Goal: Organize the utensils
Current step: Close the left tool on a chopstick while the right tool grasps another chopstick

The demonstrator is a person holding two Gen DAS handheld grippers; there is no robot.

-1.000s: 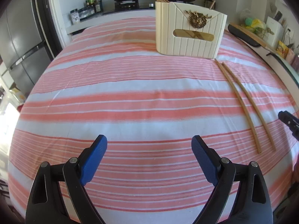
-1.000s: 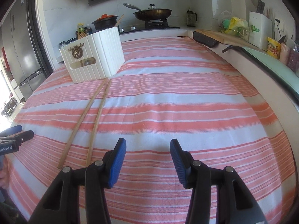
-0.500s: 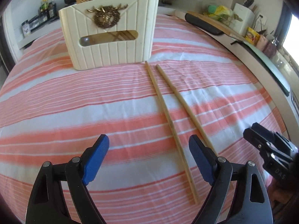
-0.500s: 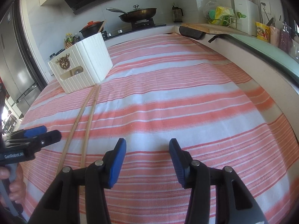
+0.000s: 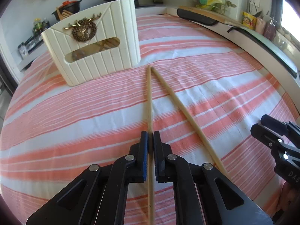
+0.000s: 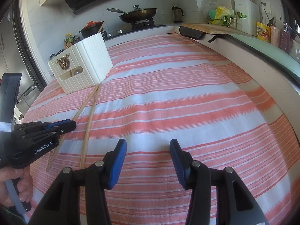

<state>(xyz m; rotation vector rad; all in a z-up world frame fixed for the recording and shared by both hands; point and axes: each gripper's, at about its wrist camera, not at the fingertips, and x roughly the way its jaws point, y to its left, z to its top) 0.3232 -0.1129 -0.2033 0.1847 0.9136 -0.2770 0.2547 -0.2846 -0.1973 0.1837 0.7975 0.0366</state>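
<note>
Two long wooden chopsticks lie on the striped cloth, their far tips meeting at the cream utensil box (image 5: 93, 43). My left gripper (image 5: 150, 136) is shut on the left chopstick (image 5: 149, 97) around its middle; it runs on between the jaws. The other chopstick (image 5: 180, 103) lies free to its right. In the right wrist view the left gripper (image 6: 72, 126) clamps that chopstick (image 6: 84, 105), with the second chopstick (image 6: 91, 114) beside it. My right gripper (image 6: 148, 150) is open and empty above the cloth, right of both chopsticks. The box (image 6: 82, 69) holds more wooden utensils.
The red-and-white striped cloth (image 5: 215, 78) covers the table. A stove with a pan (image 6: 137, 14) and a pot (image 6: 91, 29) stands behind the box. A counter with a black pad (image 6: 191, 32), a cutting board and containers runs along the right edge.
My left gripper moved onto the left chopstick and shut on it; it was open half a second ago. The right gripper stayed open and shifted slightly.
</note>
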